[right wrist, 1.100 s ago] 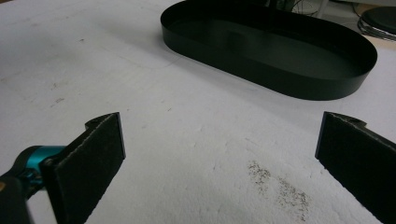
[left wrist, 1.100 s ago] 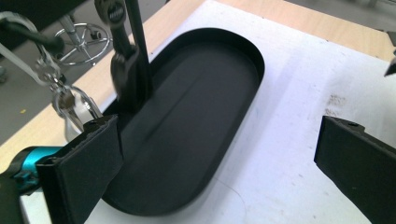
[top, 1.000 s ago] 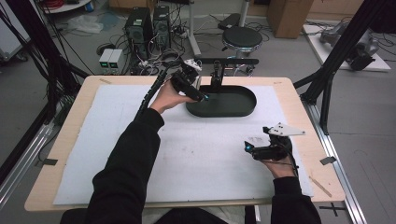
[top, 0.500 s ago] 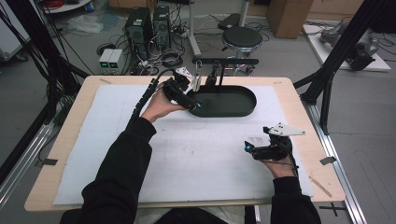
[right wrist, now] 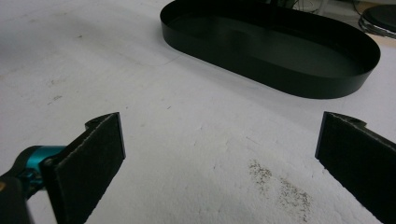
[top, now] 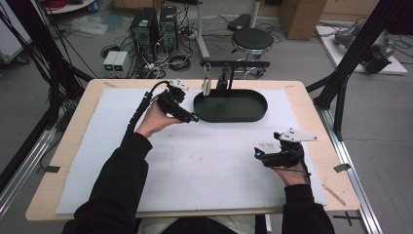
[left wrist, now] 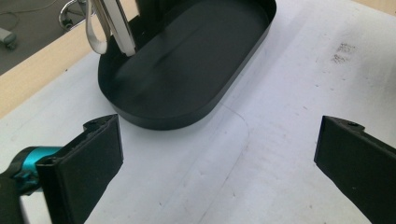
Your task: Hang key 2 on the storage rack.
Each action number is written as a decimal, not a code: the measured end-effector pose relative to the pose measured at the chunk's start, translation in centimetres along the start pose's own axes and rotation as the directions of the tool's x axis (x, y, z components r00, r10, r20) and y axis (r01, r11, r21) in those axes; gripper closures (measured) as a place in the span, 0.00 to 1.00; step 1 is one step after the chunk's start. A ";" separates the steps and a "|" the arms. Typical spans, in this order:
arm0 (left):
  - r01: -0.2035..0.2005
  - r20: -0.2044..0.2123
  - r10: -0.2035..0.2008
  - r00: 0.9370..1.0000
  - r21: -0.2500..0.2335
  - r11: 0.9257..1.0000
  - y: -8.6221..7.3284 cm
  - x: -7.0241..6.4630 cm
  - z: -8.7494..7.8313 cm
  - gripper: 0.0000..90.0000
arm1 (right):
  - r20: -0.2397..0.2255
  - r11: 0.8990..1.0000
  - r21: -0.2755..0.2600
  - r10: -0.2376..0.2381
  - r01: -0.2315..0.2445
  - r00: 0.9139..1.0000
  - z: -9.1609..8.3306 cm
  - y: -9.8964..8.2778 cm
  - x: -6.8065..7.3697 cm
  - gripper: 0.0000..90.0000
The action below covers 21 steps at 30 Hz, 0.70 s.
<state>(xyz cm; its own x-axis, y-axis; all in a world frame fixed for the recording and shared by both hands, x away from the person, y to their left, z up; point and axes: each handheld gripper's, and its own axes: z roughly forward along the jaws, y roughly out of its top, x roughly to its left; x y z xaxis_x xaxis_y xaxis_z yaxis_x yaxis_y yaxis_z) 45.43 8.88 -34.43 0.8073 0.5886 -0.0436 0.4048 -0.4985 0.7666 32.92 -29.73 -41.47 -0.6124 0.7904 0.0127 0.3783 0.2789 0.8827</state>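
Tray [top: 231,108], black and oval, lies on the white mat [top: 204,161] near the far edge of the tabletop [top: 311,105], about midway between its left and right edges. At its far rim stands a dark rack [top: 234,64] with a silvery utensil [top: 206,80] and a darker one [top: 222,80] hanging down into the tray; in the left gripper view the pale utensil [left wrist: 112,25] hangs over the tray's floor [left wrist: 187,51].

Just off the tray's left end hovers the left gripper [top: 191,117], its jaws spread wide and holding nothing; in its own view the tray's rounded end lies a little ahead of the gap between the jaws, apart from both. The right gripper [top: 258,155] rests toward the tabletop's near right corner, well apart from the tray, jaws likewise spread and empty, with the tray [right wrist: 271,46] lying farther off ahead of it across bare mat.
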 end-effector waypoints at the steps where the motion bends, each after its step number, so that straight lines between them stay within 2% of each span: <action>1: 0.003 -0.003 -0.003 1.000 -0.001 1.000 -0.3 0.0 -0.1 0.02 | 0.001 1.000 -0.001 0.000 0.000 1.000 0.0 0.0 0.0 0.01; 6: 0.008 -0.019 -0.008 1.000 0.001 1.000 -1.3 0.0 -0.9 0.02 | 0.000 1.000 0.000 -0.002 0.002 1.000 0.0 0.0 0.0 0.01; 12: 0.041 -0.034 -0.041 0.999 -0.013 0.999 -2.7 0.4 -1.9 0.02 | 0.000 1.000 -0.001 -0.002 0.002 1.000 -0.1 0.0 0.0 0.01; 21: 0.062 -0.062 -0.064 0.996 -0.028 0.998 -4.8 0.5 -3.5 0.02 | 0.006 1.000 0.000 -0.002 0.002 1.000 0.0 0.0 0.0 0.01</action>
<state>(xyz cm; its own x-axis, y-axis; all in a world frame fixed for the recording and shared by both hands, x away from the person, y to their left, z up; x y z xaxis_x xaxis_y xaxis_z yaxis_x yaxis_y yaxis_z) 42.44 13.82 -35.93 0.7515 0.6576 -0.0523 0.4417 -0.4427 0.7803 32.90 -29.69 -41.45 -0.6091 0.7930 0.0076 0.3769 0.2810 0.8826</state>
